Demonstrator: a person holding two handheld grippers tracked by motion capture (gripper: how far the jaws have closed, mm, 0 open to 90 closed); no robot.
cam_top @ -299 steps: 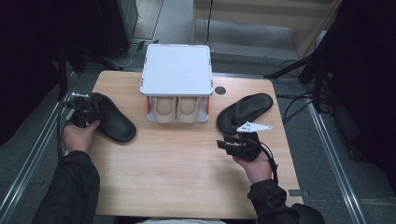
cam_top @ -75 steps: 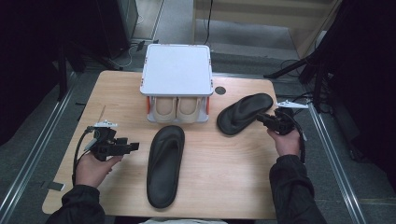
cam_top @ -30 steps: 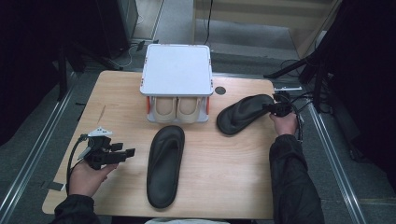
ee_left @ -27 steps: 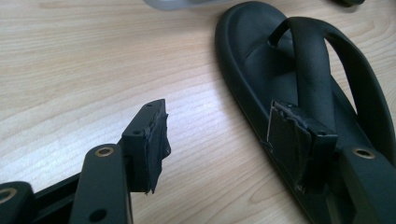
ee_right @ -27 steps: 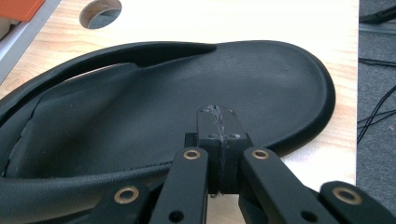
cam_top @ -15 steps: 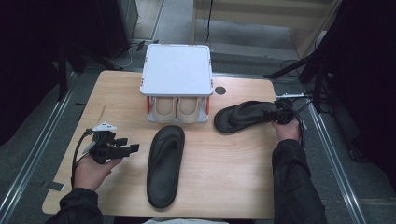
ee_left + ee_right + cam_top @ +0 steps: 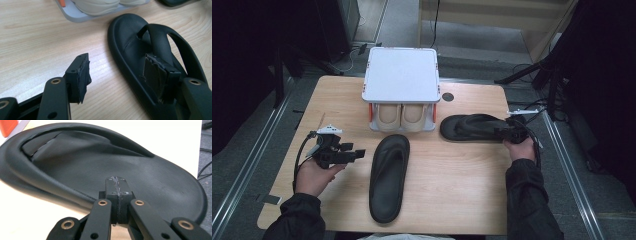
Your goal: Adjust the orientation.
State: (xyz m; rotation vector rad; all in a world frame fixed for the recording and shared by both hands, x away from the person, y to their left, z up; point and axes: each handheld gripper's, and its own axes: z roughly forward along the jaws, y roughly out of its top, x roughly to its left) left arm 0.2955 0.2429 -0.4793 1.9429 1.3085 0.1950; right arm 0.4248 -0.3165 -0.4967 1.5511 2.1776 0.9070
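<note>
A white shoe rack (image 7: pixel 401 80) with orange posts stands at the middle of the table's far side, and a pair of pale shoes (image 7: pixel 403 116) sits in its lower shelf with the toes toward the person; their toes show at the top of the left gripper view (image 7: pixel 100 5). Just in front of the rack lie two black sandals. The near sandal (image 7: pixel 388 175) (image 7: pixel 155 60) lies lengthwise, running from the person toward the rack, sole down and strap up, with one end close to the rack's front edge but apart from it. The far sandal (image 7: pixel 474 128) (image 7: pixel 105 167) lies crosswise, its long axis along the table's width, one end just beside the rack's right front corner and the other end reaching the right gripper (image 7: pixel 512 132) (image 7: pixel 117 185) near the table's right edge. That gripper's jaws are pressed together with no gap, their tips lying on or just over the sandal's heel end; whether they pinch any of it cannot be told. The left gripper (image 7: pixel 352 154) (image 7: pixel 120 75) is held above the table to the left of the near sandal, jaws spread wide and nothing between them; one jaw overlaps the sandal's strap in its own view. The rack blocks any straight path from the sandals to the far edge. The table (image 7: pixel 462 195) is pale wood with a round dark hole (image 7: pixel 448 96) beside the rack. Grey floor, cables and dark stands surround it.
</note>
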